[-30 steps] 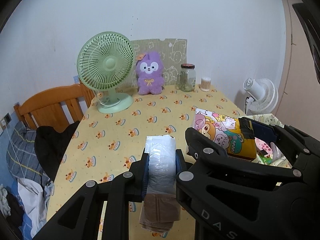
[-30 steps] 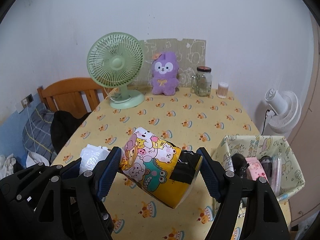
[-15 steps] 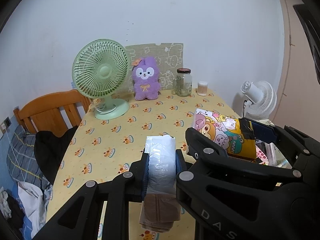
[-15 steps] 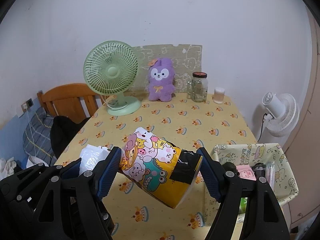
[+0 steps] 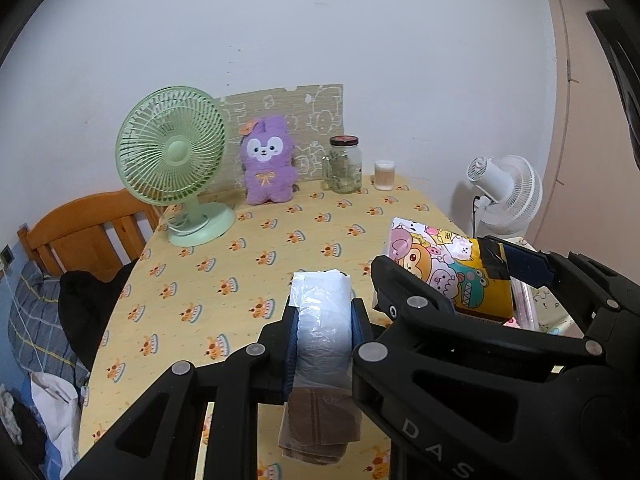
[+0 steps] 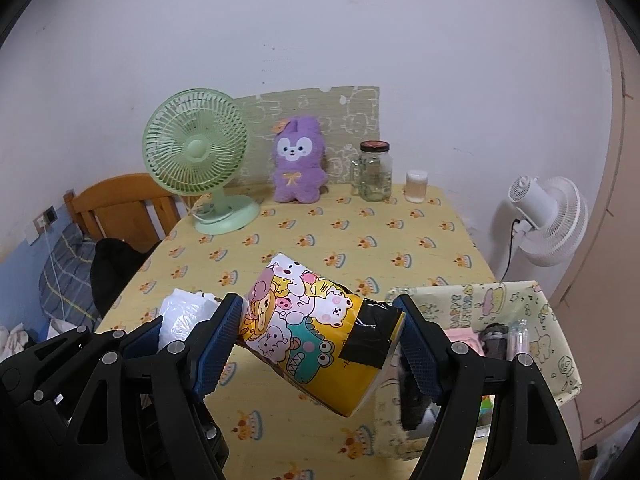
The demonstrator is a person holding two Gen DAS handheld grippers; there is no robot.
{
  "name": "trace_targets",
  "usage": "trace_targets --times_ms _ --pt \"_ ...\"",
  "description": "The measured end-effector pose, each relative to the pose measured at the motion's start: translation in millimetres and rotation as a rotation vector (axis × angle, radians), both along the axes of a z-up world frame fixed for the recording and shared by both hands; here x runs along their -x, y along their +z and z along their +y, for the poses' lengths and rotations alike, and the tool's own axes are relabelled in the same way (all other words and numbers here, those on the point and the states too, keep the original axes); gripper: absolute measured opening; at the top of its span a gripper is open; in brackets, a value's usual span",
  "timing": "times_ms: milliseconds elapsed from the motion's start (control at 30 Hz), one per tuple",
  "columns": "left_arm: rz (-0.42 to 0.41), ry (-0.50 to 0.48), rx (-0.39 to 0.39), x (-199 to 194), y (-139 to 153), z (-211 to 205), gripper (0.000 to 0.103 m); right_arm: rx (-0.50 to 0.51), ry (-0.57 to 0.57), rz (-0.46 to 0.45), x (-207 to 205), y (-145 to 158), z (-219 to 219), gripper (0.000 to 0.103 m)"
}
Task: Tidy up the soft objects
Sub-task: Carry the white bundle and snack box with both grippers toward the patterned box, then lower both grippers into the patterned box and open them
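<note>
My left gripper [image 5: 324, 320] is shut on a clear plastic packet [image 5: 323, 328] with brown cloth inside, held above the table. My right gripper [image 6: 320, 340] is shut on a yellow cartoon-print tissue pack [image 6: 320, 332], tilted, held above the table's near right part; the pack also shows in the left wrist view [image 5: 448, 268]. A fabric basket [image 6: 516, 300] with several items stands at the right, beside the tissue pack. A purple plush rabbit [image 6: 296, 172] sits at the back of the table.
A green desk fan [image 6: 200, 160], a glass jar [image 6: 374, 172] and a small white cup [image 6: 416, 186] stand along the back of the yellow tablecloth [image 6: 340, 240]. A wooden chair [image 6: 124, 208] with dark clothing is left; a white fan [image 6: 548, 216] is right.
Both grippers have pulled back and risen with their loads still held; the table and the back objects look farther away. The basket shows more fully at the right.
</note>
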State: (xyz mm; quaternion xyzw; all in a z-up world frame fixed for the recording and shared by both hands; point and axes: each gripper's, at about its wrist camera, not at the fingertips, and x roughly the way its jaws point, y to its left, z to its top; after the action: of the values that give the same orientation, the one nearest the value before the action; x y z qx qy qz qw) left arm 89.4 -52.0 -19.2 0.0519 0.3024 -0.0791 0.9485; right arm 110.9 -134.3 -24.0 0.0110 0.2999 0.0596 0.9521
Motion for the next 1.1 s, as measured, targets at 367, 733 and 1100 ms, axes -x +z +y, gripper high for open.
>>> trace_targets --times_ms 367,733,1100 --pt "-0.008 -0.057 0.018 -5.8 -3.0 -33.2 0.023 0.020 -0.051 -0.011 0.3 -0.8 -34.0 0.078" --pt "-0.010 -0.100 0.024 -12.8 -10.8 -66.2 0.023 0.032 -0.098 -0.019 -2.4 -5.6 -66.4 0.078" --pt "-0.001 -0.164 0.039 -25.7 -19.2 -99.0 0.023 0.011 -0.146 -0.008 -9.3 -17.5 -103.9 0.078"
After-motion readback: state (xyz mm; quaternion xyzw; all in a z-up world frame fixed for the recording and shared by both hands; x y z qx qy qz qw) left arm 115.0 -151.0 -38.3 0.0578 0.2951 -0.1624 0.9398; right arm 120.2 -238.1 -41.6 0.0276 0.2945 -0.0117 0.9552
